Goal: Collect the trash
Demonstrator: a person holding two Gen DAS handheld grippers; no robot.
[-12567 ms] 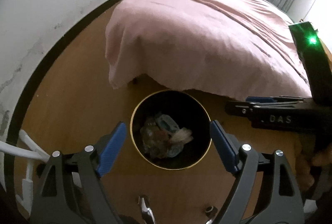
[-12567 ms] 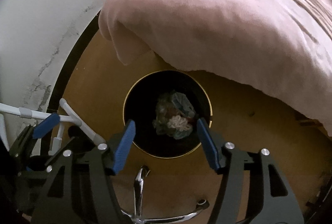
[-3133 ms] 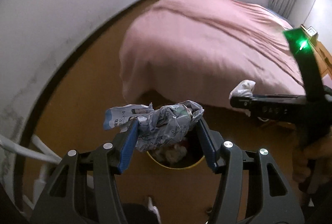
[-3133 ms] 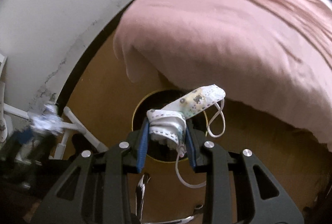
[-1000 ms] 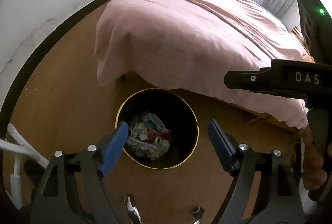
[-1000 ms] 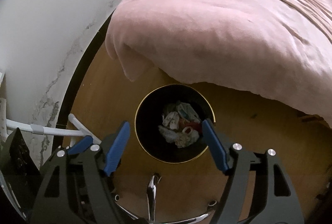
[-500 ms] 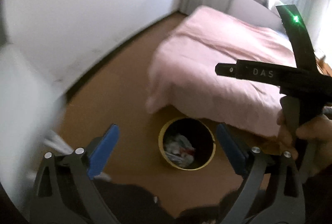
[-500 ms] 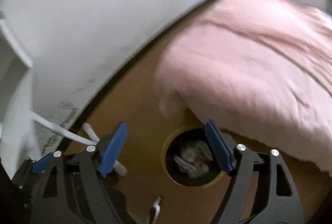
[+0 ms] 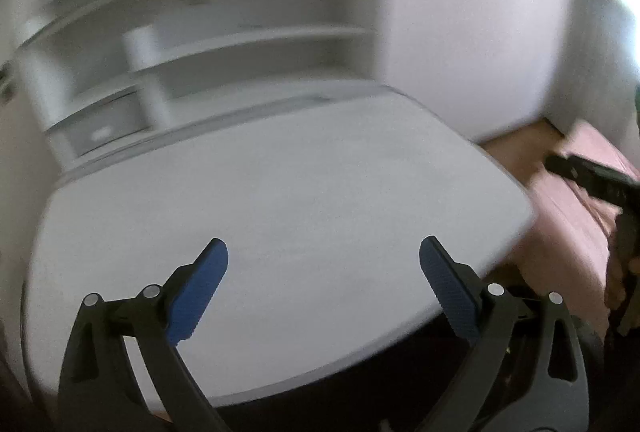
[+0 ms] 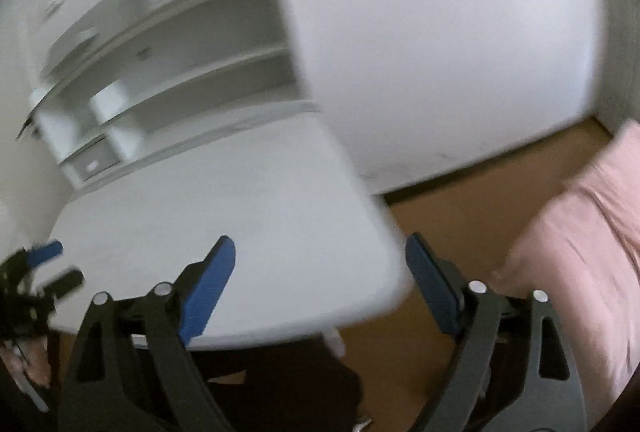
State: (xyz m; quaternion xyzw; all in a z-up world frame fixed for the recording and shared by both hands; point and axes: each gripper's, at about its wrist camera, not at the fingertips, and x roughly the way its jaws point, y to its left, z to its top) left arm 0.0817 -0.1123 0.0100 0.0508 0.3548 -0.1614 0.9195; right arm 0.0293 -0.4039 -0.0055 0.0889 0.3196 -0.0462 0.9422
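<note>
White and bare, the desk top (image 9: 280, 200) filled both wrist views, with a blurred white shelf unit (image 9: 224, 44) standing at its far edge against a pale wall (image 10: 440, 32). Both frames were smeared by motion. From its own camera, the left gripper (image 9: 323, 286) hung over the desk with its blue pads (image 9: 198, 292) spread wide and nothing between them; its jaws had just been opening. The right gripper (image 10: 320, 282) was likewise held over the desk's right edge, fingers far apart and empty, its jaws also just widened. Beyond that edge lay brown wooden floor (image 10: 460, 208) and the corner of a bed under a pink cover (image 10: 580, 232). In the left view the right gripper showed as a dark bar at the frame's right side, with a hand (image 9: 618, 272) below it. No trash could be made out on the desk, and the bin was out of both views.
</note>
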